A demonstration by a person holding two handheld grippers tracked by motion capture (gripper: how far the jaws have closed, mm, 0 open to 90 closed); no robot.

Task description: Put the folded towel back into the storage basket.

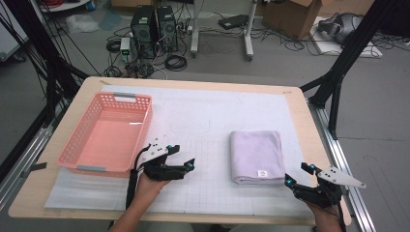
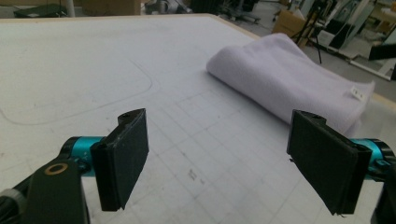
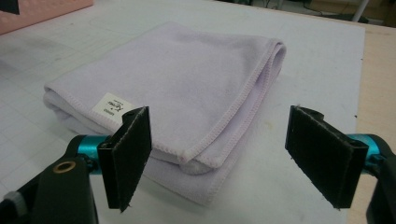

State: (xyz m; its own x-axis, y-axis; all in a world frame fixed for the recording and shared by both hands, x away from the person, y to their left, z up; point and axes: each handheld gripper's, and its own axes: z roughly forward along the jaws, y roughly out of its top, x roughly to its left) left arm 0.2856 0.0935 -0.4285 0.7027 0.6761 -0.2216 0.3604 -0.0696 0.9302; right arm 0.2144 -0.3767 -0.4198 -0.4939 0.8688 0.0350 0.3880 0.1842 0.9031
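White gridded mat [image 1: 203, 121], folded lilac towel [image 1: 256, 155] with small label, both grippers' fingers apart.

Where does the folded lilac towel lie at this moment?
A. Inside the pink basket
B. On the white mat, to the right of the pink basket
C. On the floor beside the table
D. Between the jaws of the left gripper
B: in the high view the folded towel rests flat on the white mat, apart from the pink basket at its left, and both grippers are open and hold nothing.
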